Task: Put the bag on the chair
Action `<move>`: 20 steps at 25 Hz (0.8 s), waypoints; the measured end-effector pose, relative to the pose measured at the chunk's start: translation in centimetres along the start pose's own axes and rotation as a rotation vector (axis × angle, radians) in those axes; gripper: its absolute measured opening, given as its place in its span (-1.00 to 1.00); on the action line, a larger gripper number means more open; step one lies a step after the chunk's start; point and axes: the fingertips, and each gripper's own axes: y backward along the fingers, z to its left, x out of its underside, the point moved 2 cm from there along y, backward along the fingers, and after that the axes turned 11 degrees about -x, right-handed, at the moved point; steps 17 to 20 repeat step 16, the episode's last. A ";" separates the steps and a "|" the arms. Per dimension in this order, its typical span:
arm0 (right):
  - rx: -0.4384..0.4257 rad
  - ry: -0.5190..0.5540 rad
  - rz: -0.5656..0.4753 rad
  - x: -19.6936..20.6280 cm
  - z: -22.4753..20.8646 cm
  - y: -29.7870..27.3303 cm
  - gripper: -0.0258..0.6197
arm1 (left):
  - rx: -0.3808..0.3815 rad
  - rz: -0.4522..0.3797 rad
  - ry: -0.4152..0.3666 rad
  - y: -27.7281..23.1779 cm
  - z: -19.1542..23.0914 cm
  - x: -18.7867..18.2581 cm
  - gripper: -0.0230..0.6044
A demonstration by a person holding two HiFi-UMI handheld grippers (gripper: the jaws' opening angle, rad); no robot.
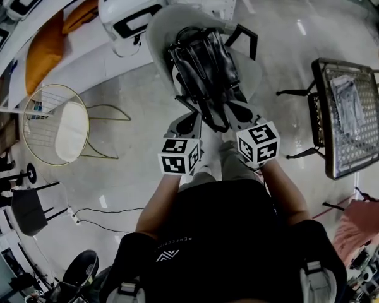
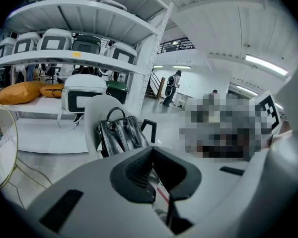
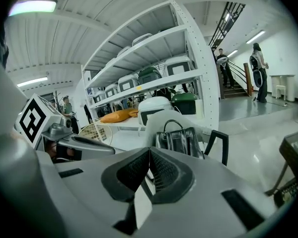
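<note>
**Item: bag (image 1: 202,62).** Black, glossy, with a looped top handle. It stands upright on the seat of the chair (image 1: 159,35), leaning against the backrest. Its dark straps trail off the front edge of the seat towards the person.

**Item: chair.** Pale moulded shell with black armrests, one on each side of the bag. It stands on a light polished floor (image 1: 132,169).

**Item: left gripper (image 2: 153,150).** Jaws pressed together with nothing between them. In the left gripper view the bag lies beyond the jaw tips, up and to the left, clear of the pads.

**Item: right gripper (image 3: 149,150).** Jaws likewise clamped on nothing. In the right gripper view the bag sits just above the closed tips and slightly to the right — near, but not touching.

**Relation, head view.** The two grippers are side by side in front of the chair, marker cubes towards the person and tips towards the seat's front edge. The hanging straps show between the two grippers, and the bag's body is farther back on the seat.

**Surroundings.**
- A wire chair (image 1: 54,126) with a white pad, to the left.
- Orange cushions (image 1: 43,50) on white shelving (image 2: 144,48) behind the chair.
- A black mesh-topped table (image 1: 348,115), well off to the right.
</note>
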 end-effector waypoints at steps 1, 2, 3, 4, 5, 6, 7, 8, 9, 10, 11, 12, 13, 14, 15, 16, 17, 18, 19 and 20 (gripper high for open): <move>0.001 0.001 -0.003 -0.1 0.3 0.2 -0.81 | 0.002 0.000 -0.001 0.2 -0.1 0.0 -0.89; 0.003 0.001 -0.004 -0.1 0.5 0.3 -0.81 | 0.004 -0.001 -0.002 0.4 -0.2 0.1 -0.90; 0.003 -0.001 -0.005 -0.1 0.7 0.5 -0.81 | 0.006 -0.002 -0.003 0.6 -0.3 0.1 -0.90; 0.002 -0.005 -0.005 0.0 0.9 0.6 -0.81 | 0.007 -0.003 -0.003 0.8 -0.4 0.2 -0.89; 0.000 -0.009 -0.004 0.2 1.1 0.7 -0.81 | 0.008 -0.002 -0.002 1.0 -0.5 0.4 -0.90; -0.002 -0.013 -0.002 0.4 1.3 0.8 -0.81 | 0.010 0.000 -0.001 1.1 -0.5 0.6 -0.89; -0.005 -0.015 0.000 0.6 1.5 0.8 -0.81 | 0.011 0.002 -0.001 1.1 -0.6 0.7 -0.89; -0.007 -0.014 0.002 0.7 1.7 0.8 -0.81 | 0.012 0.004 -0.001 1.2 -0.6 0.9 -0.89; -0.009 -0.013 0.003 0.8 1.8 0.8 -0.81 | 0.013 0.005 -0.002 1.2 -0.6 1.1 -0.90; -0.010 -0.011 0.003 0.8 1.9 0.8 -0.81 | 0.013 0.007 -0.003 1.2 -0.7 1.2 -0.89; -0.011 -0.010 0.002 0.8 1.9 0.8 -0.81 | 0.014 0.010 -0.004 1.2 -0.7 1.3 -0.90; -0.010 -0.012 0.000 0.9 1.9 0.8 -0.81 | 0.016 0.013 -0.004 1.2 -0.7 1.4 -0.89; -0.010 -0.015 -0.001 0.9 1.9 0.9 -0.81 | 0.017 0.015 -0.004 1.2 -0.8 1.6 -0.90; -0.009 -0.018 -0.002 1.0 1.9 0.9 -0.81 | 0.019 0.018 -0.004 1.3 -0.8 1.7 -0.90; -0.009 -0.020 -0.002 1.0 1.9 0.9 -0.81 | 0.021 0.020 -0.004 1.3 -0.9 1.8 -0.89; -0.008 -0.023 -0.002 1.1 1.9 0.9 -0.81 | 0.022 0.023 -0.004 1.3 -0.9 1.9 -0.90; -0.008 -0.023 -0.002 1.1 1.9 0.9 -0.81 | 0.022 0.023 -0.004 1.3 -0.9 1.9 -0.90; -0.008 -0.023 -0.002 1.1 1.9 0.9 -0.81 | 0.022 0.023 -0.004 1.3 -0.9 1.9 -0.90; -0.008 -0.023 -0.002 1.1 1.9 0.9 -0.81 | 0.022 0.023 -0.004 1.3 -0.9 1.9 -0.90; -0.008 -0.023 -0.002 1.1 1.9 0.9 -0.81 | 0.022 0.023 -0.004 1.3 -0.9 1.9 -0.90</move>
